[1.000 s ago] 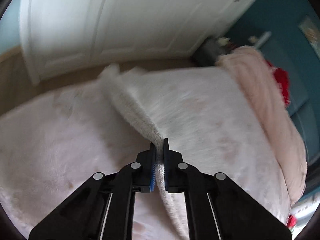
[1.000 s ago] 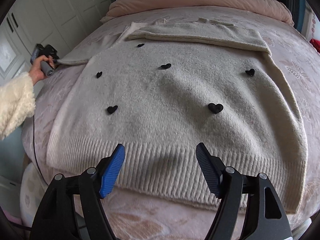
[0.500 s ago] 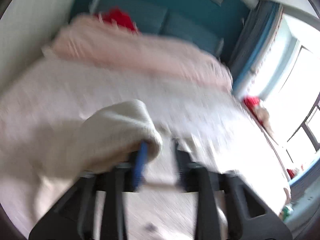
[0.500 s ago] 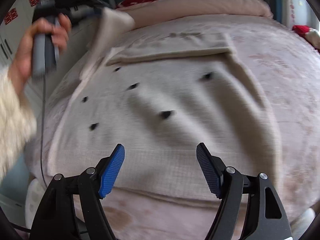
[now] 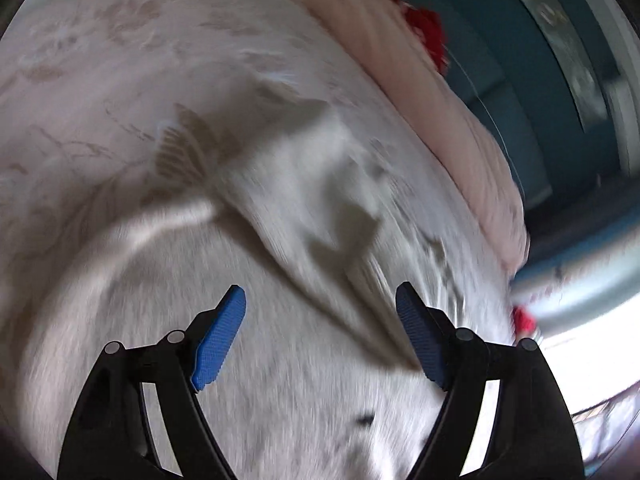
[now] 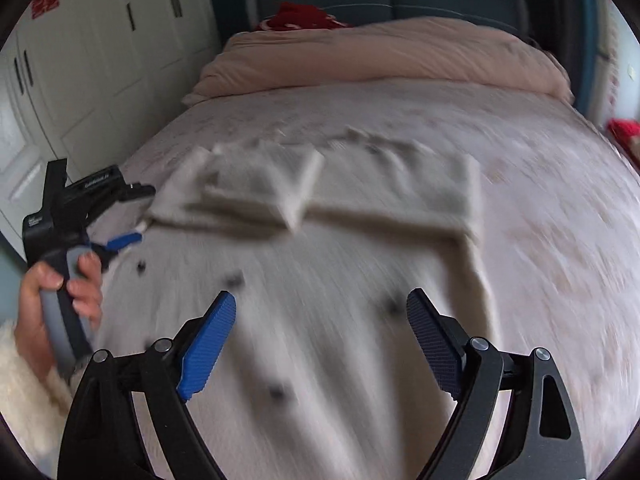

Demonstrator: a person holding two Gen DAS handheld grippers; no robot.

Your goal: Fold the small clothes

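Observation:
A cream knit sweater (image 6: 320,300) with small black hearts lies flat on the bed. Both sleeves are folded across its upper part, the left sleeve (image 6: 256,188) lying over the chest. My left gripper (image 5: 320,300) is open and empty above the sweater (image 5: 312,360); it also shows in the right wrist view (image 6: 132,216) at the sweater's left edge, held by a hand. My right gripper (image 6: 322,304) is open and empty above the sweater's lower part. Both views are motion-blurred.
The bed has a pale pink floral cover (image 6: 560,220) and a folded pink duvet (image 6: 392,56) at its head, with a red item (image 6: 300,16) behind. White wardrobe doors (image 6: 100,60) stand on the left. A teal headboard (image 5: 520,80) lies beyond.
My left gripper carried the sleeve cuff up and across onto the sweater, then opened and let it go. My right gripper stayed open and shifted farther over the sweater.

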